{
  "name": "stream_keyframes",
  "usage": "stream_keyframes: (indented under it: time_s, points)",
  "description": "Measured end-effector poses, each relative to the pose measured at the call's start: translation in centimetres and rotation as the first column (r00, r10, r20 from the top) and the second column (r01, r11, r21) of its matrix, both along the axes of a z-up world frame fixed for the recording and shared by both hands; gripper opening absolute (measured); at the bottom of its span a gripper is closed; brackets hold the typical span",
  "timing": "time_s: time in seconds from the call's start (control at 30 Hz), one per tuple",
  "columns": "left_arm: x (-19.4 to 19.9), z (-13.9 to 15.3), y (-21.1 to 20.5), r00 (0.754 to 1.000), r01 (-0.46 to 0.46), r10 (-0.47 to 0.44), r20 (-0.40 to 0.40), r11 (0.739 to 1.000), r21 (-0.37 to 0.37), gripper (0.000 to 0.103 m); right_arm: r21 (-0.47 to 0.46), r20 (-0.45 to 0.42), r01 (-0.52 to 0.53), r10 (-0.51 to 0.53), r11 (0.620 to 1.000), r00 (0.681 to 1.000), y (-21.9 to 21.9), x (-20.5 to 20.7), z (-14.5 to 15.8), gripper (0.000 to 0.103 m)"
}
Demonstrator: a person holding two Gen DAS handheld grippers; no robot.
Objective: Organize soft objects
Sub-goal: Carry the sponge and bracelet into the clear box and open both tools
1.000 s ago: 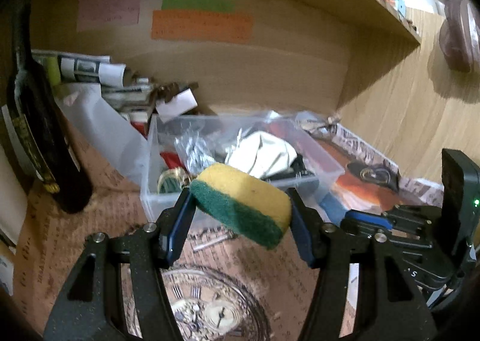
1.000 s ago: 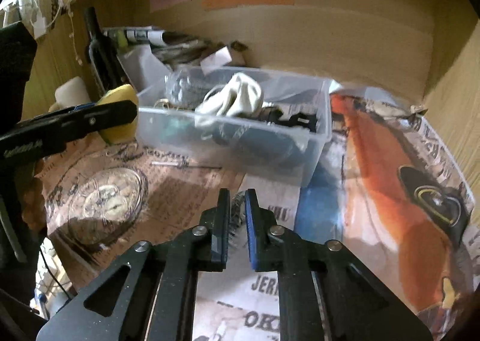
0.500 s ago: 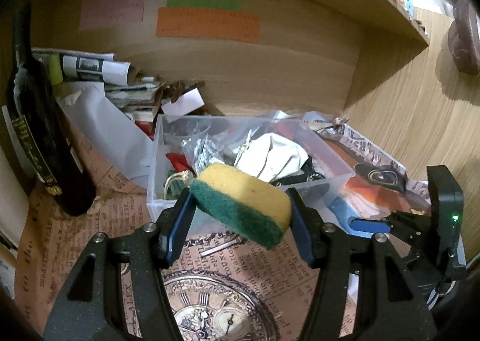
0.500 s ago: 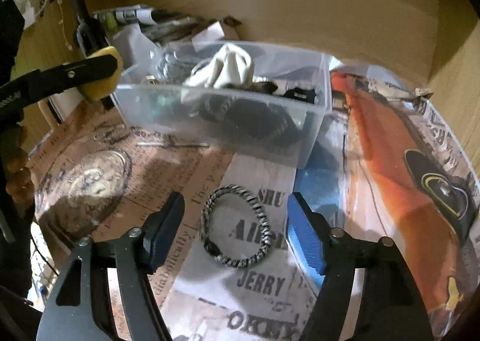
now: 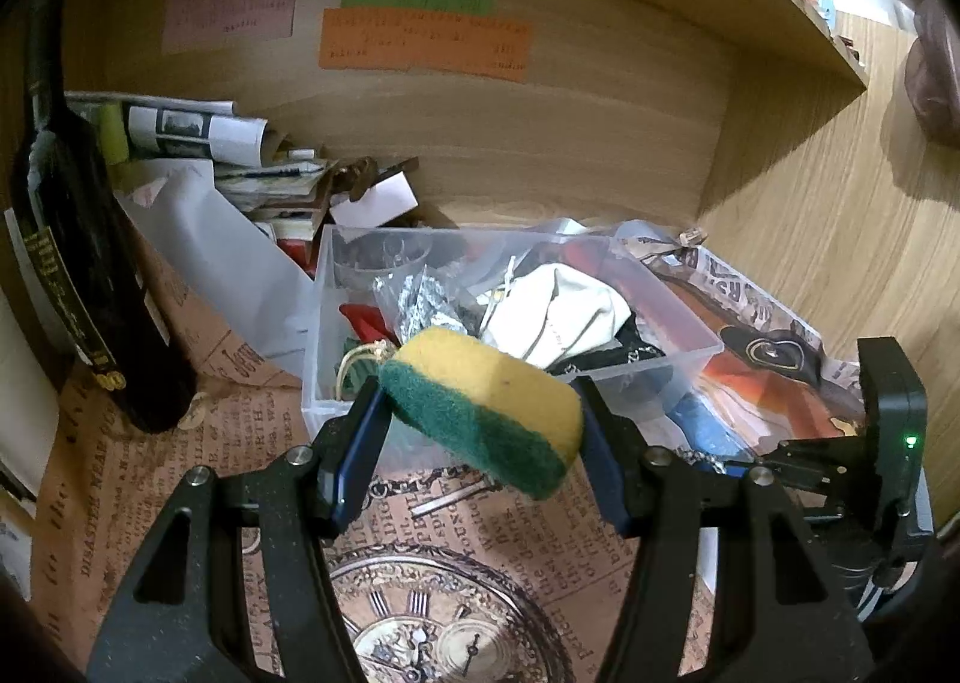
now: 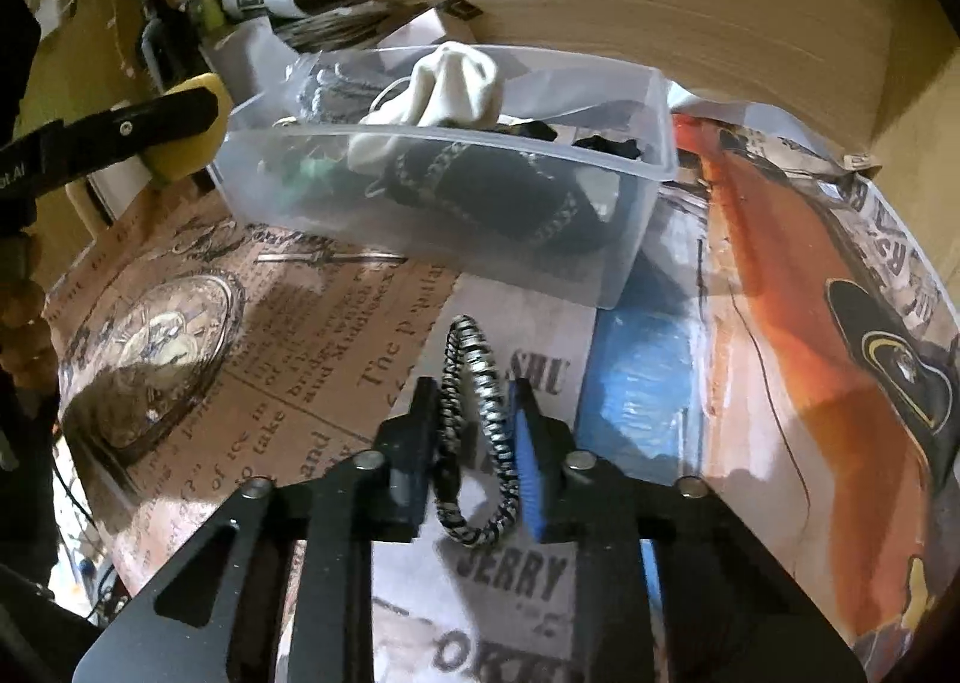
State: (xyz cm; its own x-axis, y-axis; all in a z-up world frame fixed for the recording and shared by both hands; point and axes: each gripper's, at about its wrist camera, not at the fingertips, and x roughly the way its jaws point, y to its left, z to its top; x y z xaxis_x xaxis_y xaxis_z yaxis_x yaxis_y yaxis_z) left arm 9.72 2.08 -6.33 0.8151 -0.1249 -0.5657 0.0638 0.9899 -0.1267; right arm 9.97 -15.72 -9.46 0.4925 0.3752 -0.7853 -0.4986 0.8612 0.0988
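The left gripper (image 5: 480, 443) is squeezing a sponge (image 5: 483, 404) between its two fingers. The sponge is yellow on top and green on the side, and it sits tilted. It is held up in the air, just in front of the clear box (image 5: 690, 350).

The box is see-through plastic with no lid on it. Inside is a white cloth (image 5: 570, 317), some crinkly silver stuff (image 5: 420, 299) and dark things (hard to tell what they are through the plastic). A dark bottle (image 5: 78, 263) stands to the left of the box, well apart from it. The table is covered with old-looking newspaper (image 5: 240, 443) with a clock picture on it.

The right gripper (image 6: 474, 431) is nearly closed on a hair band (image 6: 477, 431). The band is a ring with black and white stripes, and it is pinched into a long thin loop between the two fingers. One end pokes out past the fingertips toward the box (image 6: 654, 167). The band is over the paper with big letters on it, and it may be lifted a bit, but that is hard to see.

From the right side, the sponge (image 6: 186, 149) shows as a yellow lump by the box's left corner.
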Motion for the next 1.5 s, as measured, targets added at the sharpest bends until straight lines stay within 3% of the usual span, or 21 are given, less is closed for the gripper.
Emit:
stream_keyframes:
  time_s: [0.43, 0.67, 0.9, 1.13, 1.27, 1.4, 1.5]
  points:
    - [2.5, 2.9, 0.8, 0.996, -0.056, 0.054, 0.068, 0.998, 0.021, 0.06, 0.1, 0.157, 0.017, -0.033, 0.995, 0.987, -1.1, 0.3, 5.4, 0.015]
    - [5.5, 2.1, 0.3, 1.0, -0.023, 0.023, 0.006, 1.0, 0.015, 0.06, 0.15, 0.231, 0.037, -0.071, 0.988, 0.97, -1.0, 2.2, 7.8, 0.015]
    - [8.1, -0.2, -1.8, 0.997, 0.026, -0.023, -0.068, 0.998, 0.053, 0.06, 0.152, 0.196, 0.069, -0.099, 0.986, 0.976, -0.2, 6.4, 7.2, 0.015]
    - [9.5, -1.7, -3.3, 0.995, 0.051, -0.041, -0.091, 0.993, 0.111, 0.064, 0.109, 0.137, 0.1, -0.115, 0.989, 0.984, 0.9, 9.1, 4.8, 0.016]
    - [9.9, -2.3, -3.3, 0.994, 0.048, -0.036, -0.104, 0.992, 0.115, 0.076, 0.089, 0.122, 0.104, -0.114, 0.991, 0.986, 0.9, 9.6, 3.9, 0.036]
    - [9.9, -2.4, -3.0, 0.993, 0.049, -0.038, -0.107, 0.994, 0.102, 0.077, 0.083, 0.137, 0.094, -0.105, 0.992, 0.985, 0.9, 9.3, 4.0, 0.048]
    - [9.3, -1.8, -2.7, 0.995, 0.047, -0.04, -0.087, 0.995, 0.087, 0.077, 0.083, 0.162, 0.097, -0.109, 0.992, 0.981, 0.8, 9.1, 4.4, 0.05]
